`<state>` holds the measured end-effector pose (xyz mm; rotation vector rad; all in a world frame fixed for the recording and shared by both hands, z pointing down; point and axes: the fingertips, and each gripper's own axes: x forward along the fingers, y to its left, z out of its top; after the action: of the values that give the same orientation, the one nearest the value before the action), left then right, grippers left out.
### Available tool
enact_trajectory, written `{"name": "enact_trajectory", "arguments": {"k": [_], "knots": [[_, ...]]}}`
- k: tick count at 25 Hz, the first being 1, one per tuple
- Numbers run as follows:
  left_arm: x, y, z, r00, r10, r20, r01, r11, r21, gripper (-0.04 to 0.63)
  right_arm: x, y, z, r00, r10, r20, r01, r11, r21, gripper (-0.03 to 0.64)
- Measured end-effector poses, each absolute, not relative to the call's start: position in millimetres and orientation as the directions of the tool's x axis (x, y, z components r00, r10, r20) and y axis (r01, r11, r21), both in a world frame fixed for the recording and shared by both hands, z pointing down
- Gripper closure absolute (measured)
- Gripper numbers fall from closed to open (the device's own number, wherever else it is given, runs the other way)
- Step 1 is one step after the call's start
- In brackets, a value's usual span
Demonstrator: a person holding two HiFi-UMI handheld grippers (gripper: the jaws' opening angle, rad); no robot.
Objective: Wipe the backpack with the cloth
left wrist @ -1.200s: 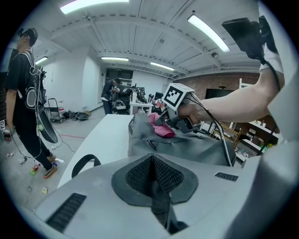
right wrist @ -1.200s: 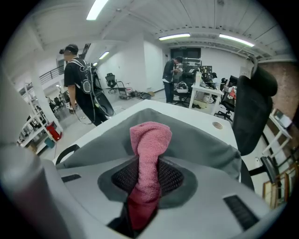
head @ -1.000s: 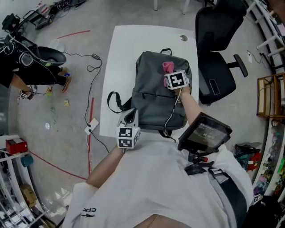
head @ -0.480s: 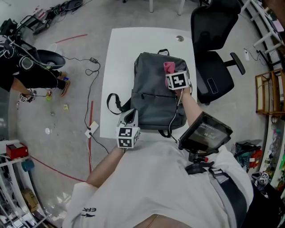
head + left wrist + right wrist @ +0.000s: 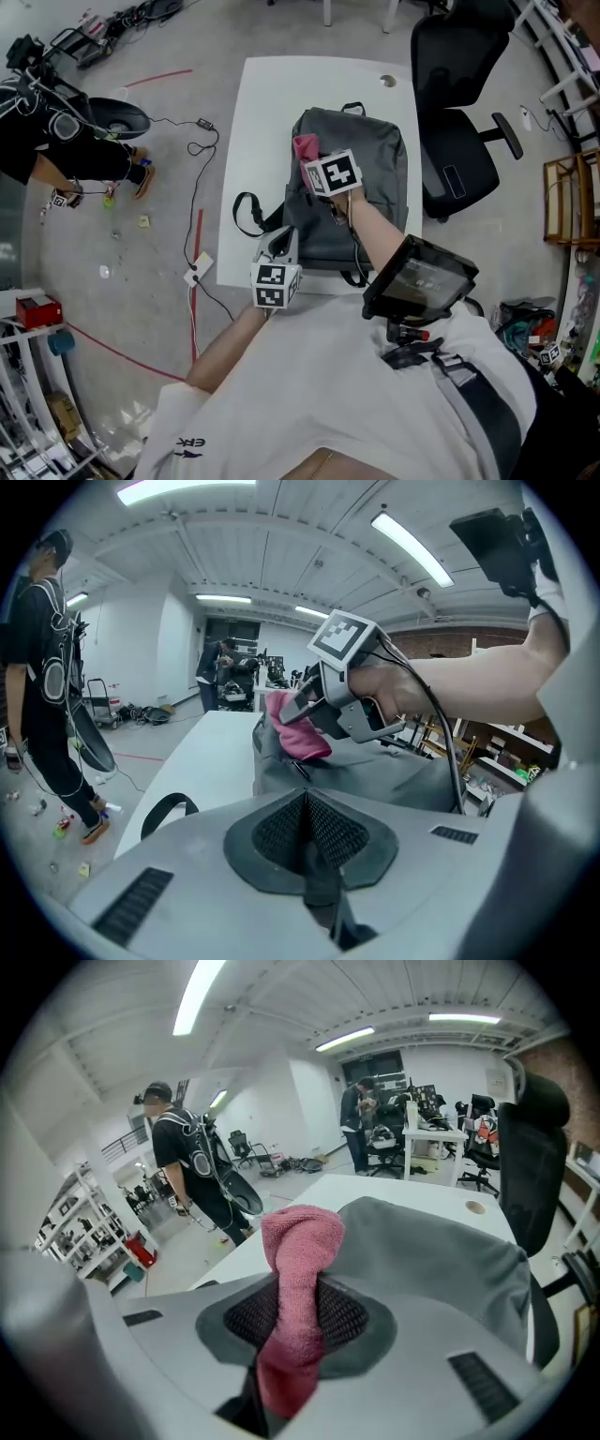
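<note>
A grey backpack (image 5: pixel 361 187) lies flat on the white table (image 5: pixel 255 131). My right gripper (image 5: pixel 314 161) is shut on a pink cloth (image 5: pixel 306 148), which rests on the backpack's upper left part. In the right gripper view the cloth (image 5: pixel 298 1241) bulges out between the shut jaws, with the backpack (image 5: pixel 431 1251) spread behind it. My left gripper (image 5: pixel 279 247) sits at the backpack's lower left corner. In the left gripper view its jaws (image 5: pixel 307 803) are shut, and a dark strap (image 5: pixel 323 902) is pinched between them. A black shoulder strap (image 5: pixel 242 214) loops out to the left.
A black office chair (image 5: pixel 459 94) stands close to the table's right side. At the far left a person in black (image 5: pixel 47 141) stands on the floor among cables (image 5: pixel 192 178). Shelving lines the right edge (image 5: pixel 567 202). A grommet hole (image 5: pixel 388 82) marks the table's far corner.
My right gripper has carried the pink cloth across the backpack from its upper right to its upper left. The left gripper has stayed at the lower left corner.
</note>
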<state>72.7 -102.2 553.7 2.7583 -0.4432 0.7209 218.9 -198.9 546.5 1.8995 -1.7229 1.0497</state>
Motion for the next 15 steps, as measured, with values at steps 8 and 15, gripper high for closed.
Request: {"name": "enact_trajectory", "arguments": {"k": [8, 15], "knots": [[75, -102, 559, 0.827, -0.218, 0.518, -0.348, -0.922, 0.168, 0.591, 218, -179, 589, 0.020, -0.620, 0.784, -0.987, -0.136, -0.082, 0.515], [74, -101, 561, 0.833, -0.216, 0.510, -0.342, -0.924, 0.168, 0.591, 254, -123, 603, 0.108, -0.544, 0.832, -0.980, -0.198, -0.002, 0.515]]}}
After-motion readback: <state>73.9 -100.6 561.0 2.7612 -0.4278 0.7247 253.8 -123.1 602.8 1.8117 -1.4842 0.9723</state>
